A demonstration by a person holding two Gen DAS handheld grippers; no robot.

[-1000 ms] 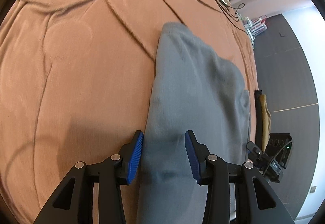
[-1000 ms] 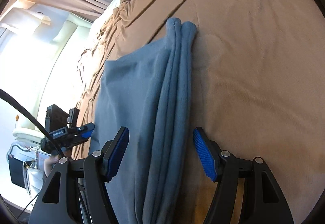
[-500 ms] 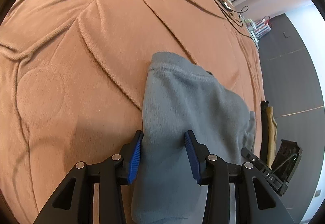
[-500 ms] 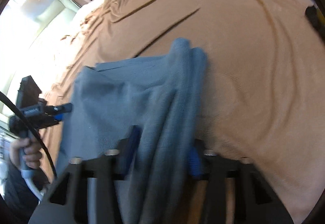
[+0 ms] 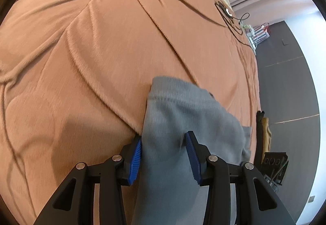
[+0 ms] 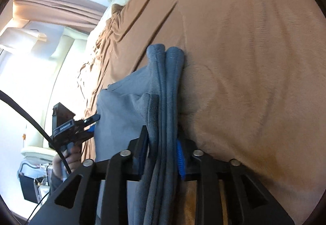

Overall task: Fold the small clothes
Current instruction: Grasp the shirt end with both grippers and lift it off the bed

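1. In the left wrist view, your left gripper (image 5: 163, 154) was clenched on a bunched part of the grey garment (image 5: 183, 114); both blue pads (image 5: 136, 159) pressed into the cloth.
2. The garment ran from between those fingers up across the brown blanket (image 5: 101, 41), and its far corner lay flat on the blanket.
3. A black cable (image 5: 234, 21) lay on the blanket near the far right edge, well apart from the garment.
4. In the right wrist view, your right gripper (image 6: 163, 151) grasped the grey garment (image 6: 163, 86) by its gathered, rope-like folds. Its jaws had just closed on the cloth and then eased slightly wider, with the folds between them and the pads touching.
5. The bunched folds reached up from those fingers over the brown blanket (image 6: 254, 61).
6. At the left, your left gripper (image 6: 81, 127) held the garment's other edge, with your hand (image 6: 69, 159) below it.
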